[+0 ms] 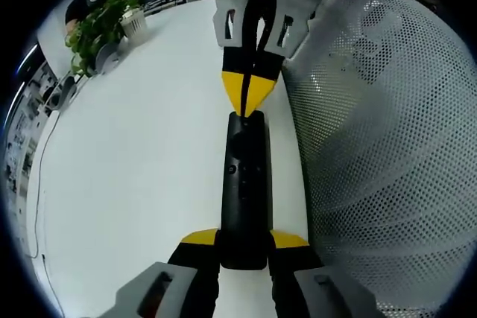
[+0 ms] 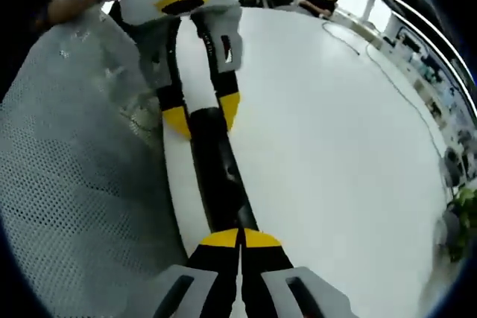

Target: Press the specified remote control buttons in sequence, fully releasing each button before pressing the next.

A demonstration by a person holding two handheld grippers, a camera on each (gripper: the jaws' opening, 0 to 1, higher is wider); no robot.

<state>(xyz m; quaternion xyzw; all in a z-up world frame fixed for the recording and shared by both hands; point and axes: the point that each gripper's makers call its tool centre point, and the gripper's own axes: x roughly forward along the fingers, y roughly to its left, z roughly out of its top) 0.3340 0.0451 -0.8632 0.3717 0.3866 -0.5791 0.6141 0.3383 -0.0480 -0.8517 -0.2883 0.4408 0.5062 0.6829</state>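
In the left gripper view, one slim black rectangular remote control (image 1: 244, 191) lies lengthwise on a white table (image 1: 134, 176), close to the table's edge. The left gripper (image 1: 244, 240) rises from the bottom, its two yellow-tipped black jaws standing one on each side of the remote's near end and clamped against it. The right gripper (image 1: 251, 98) comes in from the top, its two yellow tips drawn together into a single point that touches the remote's far end. Small round buttons show on the remote's upper face. One grey perforated mesh surface (image 1: 387, 147) lies just beside the table edge. At the table's far corner stands one leafy green plant in a white pot (image 1: 104, 24).

In the right gripper view, the same one remote (image 2: 220, 173) runs away from the camera on the table (image 2: 328, 124), buttons too blurred to make out. The right gripper (image 2: 240, 240) has its two yellow tips closed against each other, resting on the remote's near end. The left gripper (image 2: 200, 115) grips the far end between its jaws. The mesh surface (image 2: 82, 191) lies alongside. This view adds one thin dark cable (image 2: 387, 72) trailing across the table.
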